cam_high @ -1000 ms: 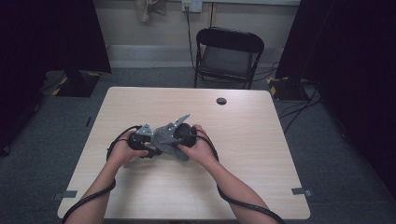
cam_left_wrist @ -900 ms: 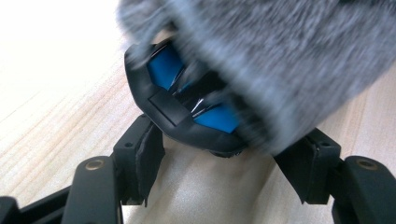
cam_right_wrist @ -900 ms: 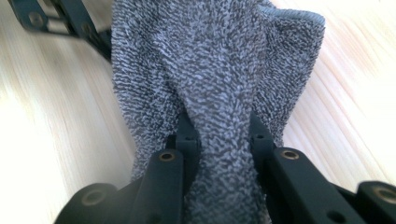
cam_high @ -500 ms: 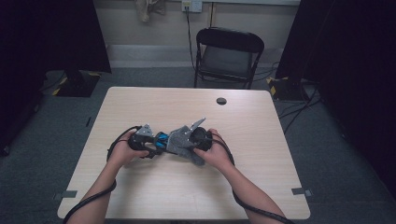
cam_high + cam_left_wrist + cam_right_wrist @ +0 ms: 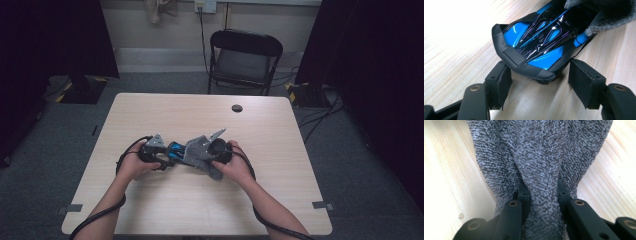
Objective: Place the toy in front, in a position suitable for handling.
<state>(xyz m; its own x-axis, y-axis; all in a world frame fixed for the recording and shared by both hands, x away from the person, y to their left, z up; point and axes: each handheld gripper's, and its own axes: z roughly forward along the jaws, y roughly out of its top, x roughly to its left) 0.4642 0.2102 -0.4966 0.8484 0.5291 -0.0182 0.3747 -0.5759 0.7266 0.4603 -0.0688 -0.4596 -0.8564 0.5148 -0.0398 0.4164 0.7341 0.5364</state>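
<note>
High view: right tongs (image 5: 207, 152) clamp grey cloth (image 5: 199, 149) mid-table (image 5: 280, 200); left tongs (image 5: 167, 156) flank blue car (image 5: 176, 150), slightly apart.

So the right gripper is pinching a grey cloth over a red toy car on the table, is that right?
Not quite: the toy car is blue and black, not red, as the left gripper view shows. The rest holds: the right gripper is pinching the grey cloth, which lies over the car on the table.
</note>
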